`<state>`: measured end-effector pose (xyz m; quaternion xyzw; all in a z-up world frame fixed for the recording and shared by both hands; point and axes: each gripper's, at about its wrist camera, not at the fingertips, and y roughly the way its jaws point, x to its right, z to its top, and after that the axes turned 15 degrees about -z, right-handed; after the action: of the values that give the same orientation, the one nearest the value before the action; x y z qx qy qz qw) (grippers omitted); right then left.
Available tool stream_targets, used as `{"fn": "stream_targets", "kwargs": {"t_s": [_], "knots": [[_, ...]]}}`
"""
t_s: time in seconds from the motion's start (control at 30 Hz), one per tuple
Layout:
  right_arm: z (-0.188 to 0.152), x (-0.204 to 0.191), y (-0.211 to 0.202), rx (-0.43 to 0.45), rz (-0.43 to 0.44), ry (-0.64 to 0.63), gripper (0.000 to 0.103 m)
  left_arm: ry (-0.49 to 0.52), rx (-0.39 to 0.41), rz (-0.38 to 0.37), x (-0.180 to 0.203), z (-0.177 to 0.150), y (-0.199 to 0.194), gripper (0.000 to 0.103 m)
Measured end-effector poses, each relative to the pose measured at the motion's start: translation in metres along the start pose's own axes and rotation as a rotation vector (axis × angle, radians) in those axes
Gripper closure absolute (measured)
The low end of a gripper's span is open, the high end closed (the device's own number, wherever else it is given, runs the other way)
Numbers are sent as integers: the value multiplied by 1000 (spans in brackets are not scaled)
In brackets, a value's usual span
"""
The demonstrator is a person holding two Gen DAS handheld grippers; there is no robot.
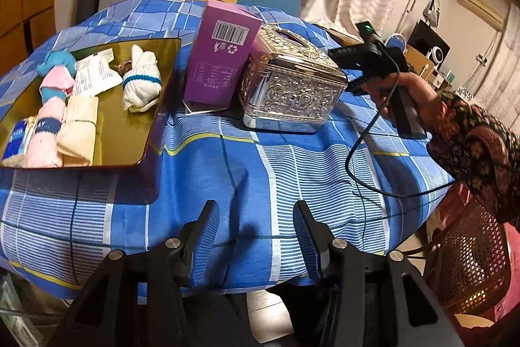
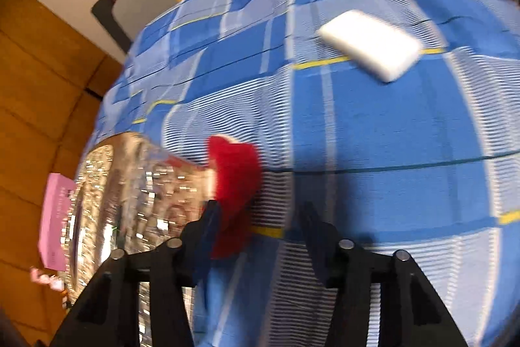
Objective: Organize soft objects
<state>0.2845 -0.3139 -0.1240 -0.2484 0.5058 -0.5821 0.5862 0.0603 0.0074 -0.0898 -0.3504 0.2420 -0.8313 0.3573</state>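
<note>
A blue, white and yellow checked tablecloth (image 1: 234, 158) is covering the table, and a gold tray (image 1: 130, 132) is showing pink, cream and white-with-blue-band rolled cloths. A purple carton (image 1: 217, 54) is standing by an embossed silver tissue box (image 1: 289, 86), while a red soft piece (image 2: 235, 184) and a white block (image 2: 370, 47) are lying on the checks.

A table under a blue checked cloth (image 1: 208, 158) carries a gold tray (image 1: 130, 132), purple box (image 1: 217, 54), silver tissue box (image 1: 289, 86), red cloth (image 2: 234, 184) and white block (image 2: 370, 49)
</note>
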Motion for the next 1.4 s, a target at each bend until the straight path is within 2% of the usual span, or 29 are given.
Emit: {"fn": "stream_targets", "kwargs": {"t_s": [0.1,0.23,0.33,0.37,0.4,0.5,0.77,0.87,0.93,0.97,1.0,1.07,1.1,1.27,1.4], "knots": [[4,-6,11,-29,15,-13,52,-9,-4,1,-1,2,1,55],[10,-7,22,-45,68,26,58,-18,-14,2,-2,2,4,55],[13,-7,25,-49,80,42,67,-15,-23,-3,-1,3,7,55],[15,-7,26,-47,84,46,79,-12,-25,-2,0,4,8,55],[16,-7,26,-41,98,44,83,-9,-26,-3,1,4,8,55],[16,-8,19,-12,108,22,91,-2,-28,-7,2,7,10,55],[5,40,-21,47,79,79,92,15,-42,-45,16,18,23,55],[3,53,-25,38,45,34,83,35,-50,-74,28,24,33,55],[9,66,-33,71,30,52,70,54,-57,-94,38,30,42,55],[14,71,-38,107,15,64,58,61,-60,-103,42,33,45,55],[21,75,-43,155,-22,73,48,69,-64,-115,48,36,50,55],[41,77,-47,217,-117,54,38,83,-76,-135,58,44,60,55],[56,74,-42,219,-179,25,35,92,-82,-141,64,49,66,55],[109,51,0,180,-351,-152,32,116,-90,-165,85,74,91,55],[124,49,32,142,-436,-245,30,108,-95,-173,92,90,106,55]]}}
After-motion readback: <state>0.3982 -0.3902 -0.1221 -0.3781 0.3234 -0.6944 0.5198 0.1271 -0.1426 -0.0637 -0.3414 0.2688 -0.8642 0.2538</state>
